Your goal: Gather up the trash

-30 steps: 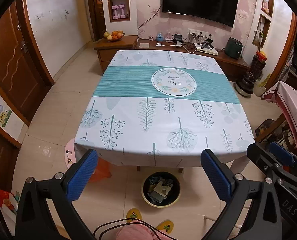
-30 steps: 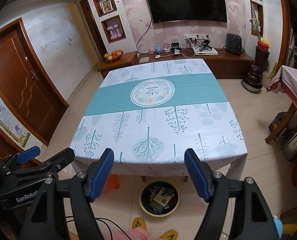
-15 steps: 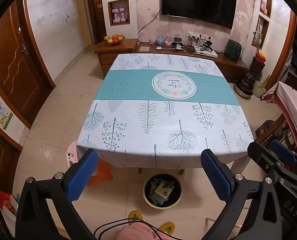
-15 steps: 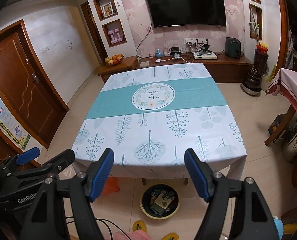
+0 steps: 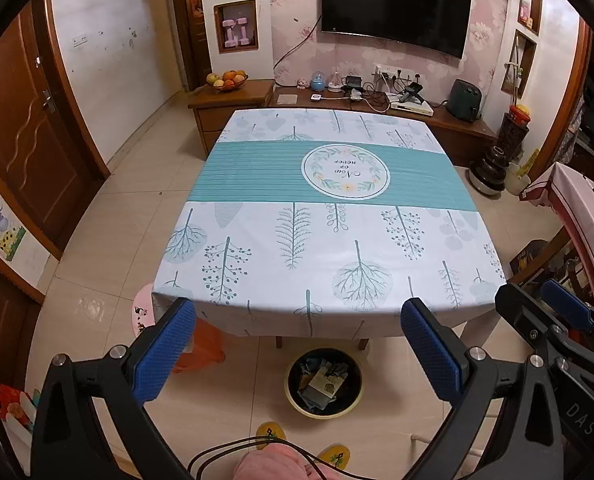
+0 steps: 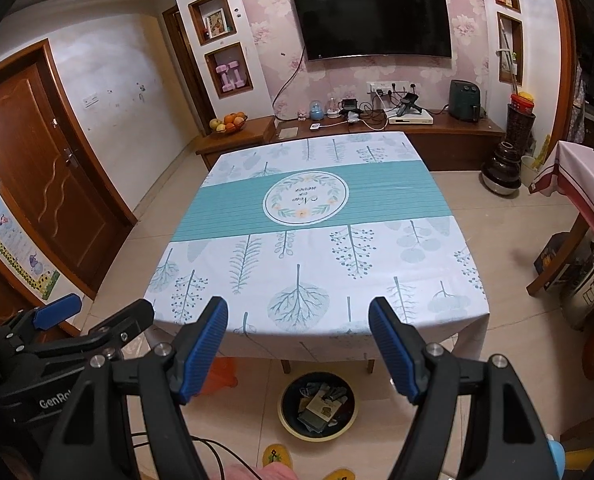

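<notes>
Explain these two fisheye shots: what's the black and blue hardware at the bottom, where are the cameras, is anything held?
No robot arm here. A person holds a two-finger gripper in each hand, and each has a fisheye camera looking forward along its fingers. One picture is from the left gripper, the other from the right gripper; the blue pads are their fingertips. Each view also catches the other gripper at its edge. Both are open and hold nothing. Ahead stands a table under a leaf-print cloth, with nothing visible on it. On the floor at its near edge sits a bin with trash already inside. The person's slippers show at the bottom.
</notes>
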Demonstrator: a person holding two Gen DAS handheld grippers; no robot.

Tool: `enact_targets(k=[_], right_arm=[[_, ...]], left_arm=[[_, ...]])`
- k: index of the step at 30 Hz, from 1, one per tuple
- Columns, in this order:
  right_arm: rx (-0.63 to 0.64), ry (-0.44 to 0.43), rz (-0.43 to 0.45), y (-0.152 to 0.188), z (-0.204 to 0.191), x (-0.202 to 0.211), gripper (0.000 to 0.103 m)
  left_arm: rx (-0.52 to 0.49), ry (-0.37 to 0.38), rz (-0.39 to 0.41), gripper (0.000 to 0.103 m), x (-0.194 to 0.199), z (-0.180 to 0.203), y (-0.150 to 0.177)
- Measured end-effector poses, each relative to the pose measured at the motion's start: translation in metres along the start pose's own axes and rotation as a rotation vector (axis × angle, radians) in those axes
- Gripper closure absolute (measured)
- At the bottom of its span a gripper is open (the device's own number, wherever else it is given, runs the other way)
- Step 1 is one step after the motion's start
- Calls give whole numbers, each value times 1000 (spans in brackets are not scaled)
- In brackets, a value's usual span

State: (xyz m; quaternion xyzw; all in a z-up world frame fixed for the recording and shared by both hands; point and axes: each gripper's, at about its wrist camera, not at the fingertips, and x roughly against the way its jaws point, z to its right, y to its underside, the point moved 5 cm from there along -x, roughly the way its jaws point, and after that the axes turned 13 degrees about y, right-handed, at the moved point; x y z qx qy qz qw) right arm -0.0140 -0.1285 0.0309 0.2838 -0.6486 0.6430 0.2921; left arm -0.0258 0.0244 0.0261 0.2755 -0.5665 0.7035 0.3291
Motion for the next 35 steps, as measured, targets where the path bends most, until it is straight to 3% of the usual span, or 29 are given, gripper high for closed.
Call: enact_targets(k=[35], right_arm=[[-19, 16, -6, 4, 4, 4, 30]], left_arm=[[-6, 4, -7, 2, -1, 6, 7]])
